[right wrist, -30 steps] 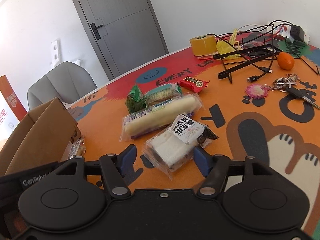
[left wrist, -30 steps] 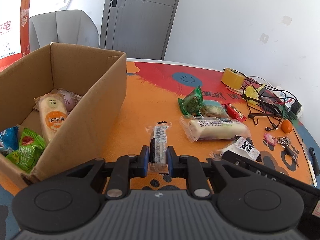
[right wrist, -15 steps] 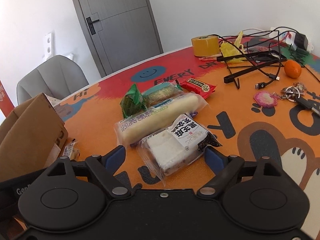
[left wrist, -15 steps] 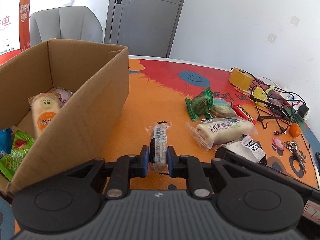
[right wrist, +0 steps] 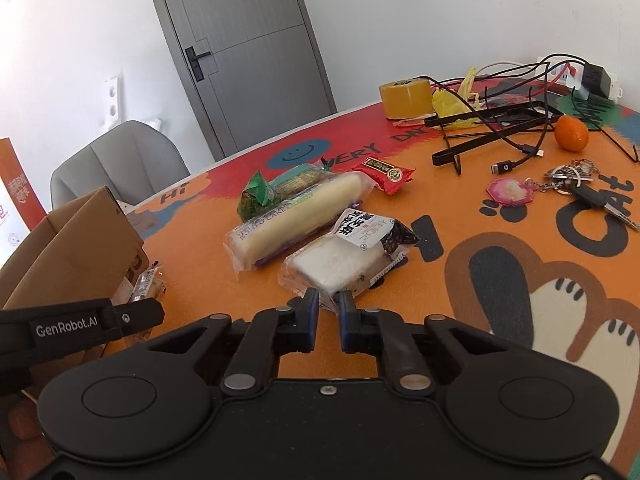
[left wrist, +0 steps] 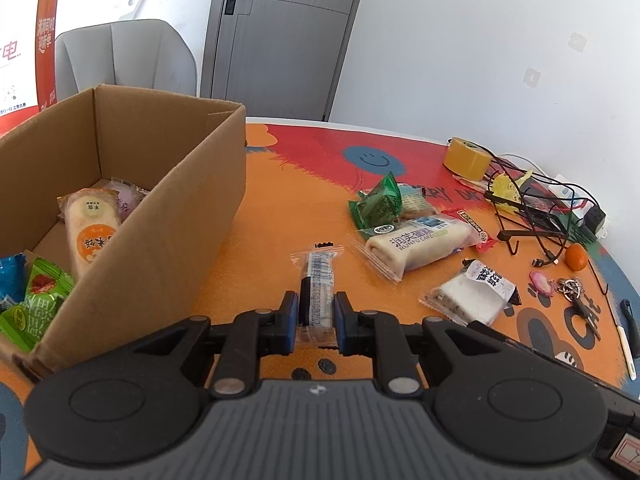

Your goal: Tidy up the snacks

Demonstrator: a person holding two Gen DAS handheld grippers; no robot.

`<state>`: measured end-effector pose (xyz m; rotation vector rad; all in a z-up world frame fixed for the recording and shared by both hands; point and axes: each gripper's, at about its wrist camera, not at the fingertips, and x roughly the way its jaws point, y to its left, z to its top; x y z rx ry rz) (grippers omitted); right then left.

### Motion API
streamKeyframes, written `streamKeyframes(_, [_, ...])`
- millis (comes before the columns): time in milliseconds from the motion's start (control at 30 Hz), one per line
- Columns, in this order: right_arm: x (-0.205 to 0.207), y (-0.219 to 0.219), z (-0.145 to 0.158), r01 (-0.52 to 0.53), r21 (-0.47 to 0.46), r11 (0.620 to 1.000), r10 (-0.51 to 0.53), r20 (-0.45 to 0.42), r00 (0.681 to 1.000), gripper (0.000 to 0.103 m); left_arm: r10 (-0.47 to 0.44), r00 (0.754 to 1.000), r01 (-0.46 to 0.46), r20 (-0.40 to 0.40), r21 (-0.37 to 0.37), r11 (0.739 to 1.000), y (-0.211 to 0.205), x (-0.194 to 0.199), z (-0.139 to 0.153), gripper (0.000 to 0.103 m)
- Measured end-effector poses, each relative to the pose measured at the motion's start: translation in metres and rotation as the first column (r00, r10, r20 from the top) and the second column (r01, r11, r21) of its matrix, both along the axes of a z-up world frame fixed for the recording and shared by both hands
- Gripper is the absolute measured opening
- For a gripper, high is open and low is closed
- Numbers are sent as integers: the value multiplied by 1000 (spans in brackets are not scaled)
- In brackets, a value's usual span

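We are seeing a slim clear-wrapped snack bar (left wrist: 318, 280) lying lengthwise beside the cardboard box (left wrist: 168, 248). A white cake packet (right wrist: 348, 254) is lying flat near a long roll cake (right wrist: 300, 212).

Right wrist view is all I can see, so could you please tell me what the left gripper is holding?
Observer: The left gripper is shut on a slim clear-wrapped snack bar.
Operator: Thanks. My right gripper is closing on the white cake pack, with the wrapper edge between its jaws. Is anything inside the cardboard box?
Observer: Yes, several packets, among them a long orange-and-white pack, a green packet and a blue packet.
Operator: Is the box full?
Observer: No, some bare cardboard floor shows between the packets.
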<state>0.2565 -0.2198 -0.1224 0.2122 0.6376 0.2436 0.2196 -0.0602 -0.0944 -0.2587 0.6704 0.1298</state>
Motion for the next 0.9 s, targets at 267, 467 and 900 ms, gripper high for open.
streamKeyframes(267, [-17, -24, 4, 21, 49, 999, -22, 20, 1000, 8, 0, 1000, 0, 18, 7, 1000, -4, -9, 7, 18])
streamKeyframes(467, [-26, -34, 10, 36, 59, 998, -39, 47, 998, 7, -15, 999, 15, 32, 3, 1000, -6, -14, 12, 18])
streamKeyframes(900, [-46, -68, 11, 132, -27, 991, -132, 8, 991, 28, -39, 999, 39, 19, -12, 999, -13, -14, 7, 18])
